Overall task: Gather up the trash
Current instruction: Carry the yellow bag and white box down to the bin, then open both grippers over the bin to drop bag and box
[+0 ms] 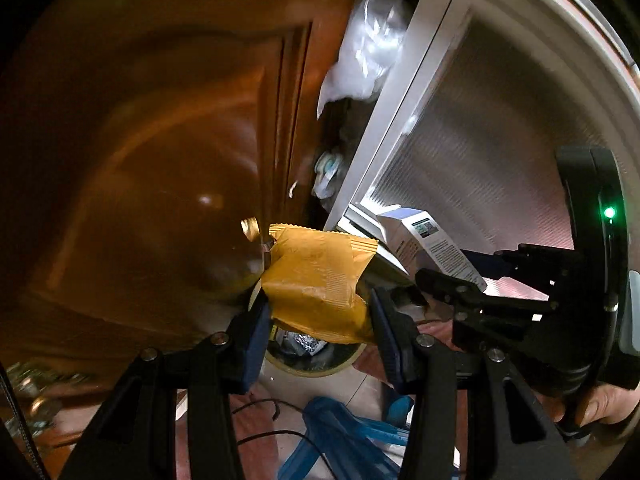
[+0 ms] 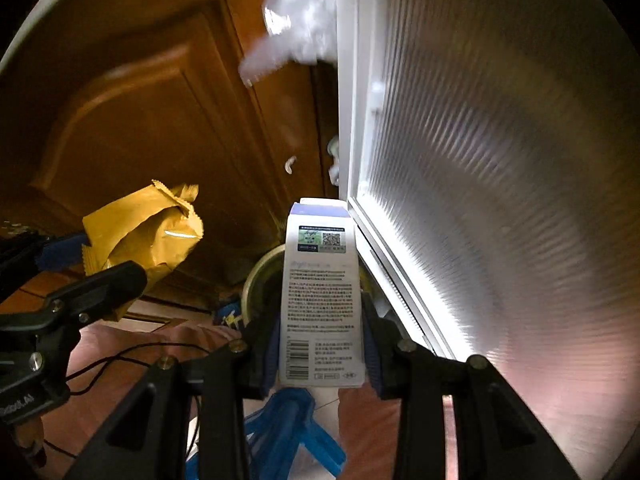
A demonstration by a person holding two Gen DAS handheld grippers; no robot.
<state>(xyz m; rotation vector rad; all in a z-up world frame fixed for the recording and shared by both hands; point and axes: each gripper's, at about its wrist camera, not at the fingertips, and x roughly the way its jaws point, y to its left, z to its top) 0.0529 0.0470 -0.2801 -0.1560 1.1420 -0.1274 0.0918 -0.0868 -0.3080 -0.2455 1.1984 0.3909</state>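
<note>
My left gripper (image 1: 320, 320) is shut on a crumpled yellow snack wrapper (image 1: 316, 280) and holds it above a round trash bin (image 1: 320, 364) on the floor; crumpled foil lies inside the bin. My right gripper (image 2: 320, 344) is shut on a white printed carton (image 2: 320, 292), held upright beside the frosted glass door. The bin's pale rim (image 2: 260, 272) shows just behind the carton. The wrapper (image 2: 144, 232) and left gripper (image 2: 92, 284) show at left in the right wrist view. The carton (image 1: 428, 244) and right gripper (image 1: 460, 276) show at right in the left wrist view.
A brown wooden door (image 1: 160, 160) stands behind at left. A white-framed frosted glass door (image 2: 480, 160) fills the right. A clear plastic bag (image 1: 368, 52) hangs between them. Blue plastic hangers (image 2: 288, 428) and a black cable (image 2: 120, 360) lie on the tiled floor.
</note>
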